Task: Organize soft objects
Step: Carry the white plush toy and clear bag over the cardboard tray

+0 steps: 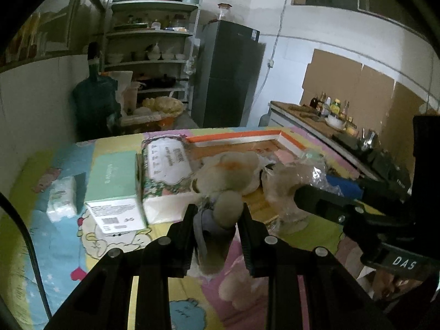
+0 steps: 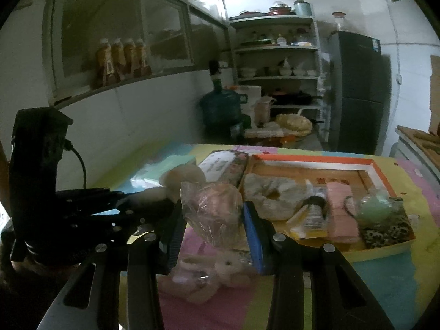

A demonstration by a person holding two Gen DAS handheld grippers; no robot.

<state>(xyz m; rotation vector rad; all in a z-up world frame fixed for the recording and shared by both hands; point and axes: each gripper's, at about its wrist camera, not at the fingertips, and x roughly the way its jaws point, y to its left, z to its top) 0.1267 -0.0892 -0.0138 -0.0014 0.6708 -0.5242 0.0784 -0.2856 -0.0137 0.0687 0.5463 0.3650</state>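
Observation:
My left gripper (image 1: 217, 214) is shut on a beige plush toy (image 1: 228, 181) with a grey body, held above the mat near the box's front edge. My right gripper (image 2: 213, 220) is shut on a plush wrapped in clear plastic (image 2: 214, 209), and shows in the left wrist view (image 1: 286, 192) just right of the beige plush. The left gripper also shows at the left of the right wrist view (image 2: 145, 206). A small pink rabbit plush (image 2: 220, 271) lies on the mat below my right gripper. An orange-rimmed shallow box (image 2: 316, 162) holds a whitish plush (image 2: 272, 192) and small items.
Tissue packs lie on the colourful mat at left: a mint box (image 1: 115, 184), a floral pack (image 1: 165, 165) and a small white pack (image 1: 62, 198). The box also holds a pink block (image 2: 342, 206) and a green bagged item (image 2: 376, 206). Shelves, a water jug and a fridge stand behind.

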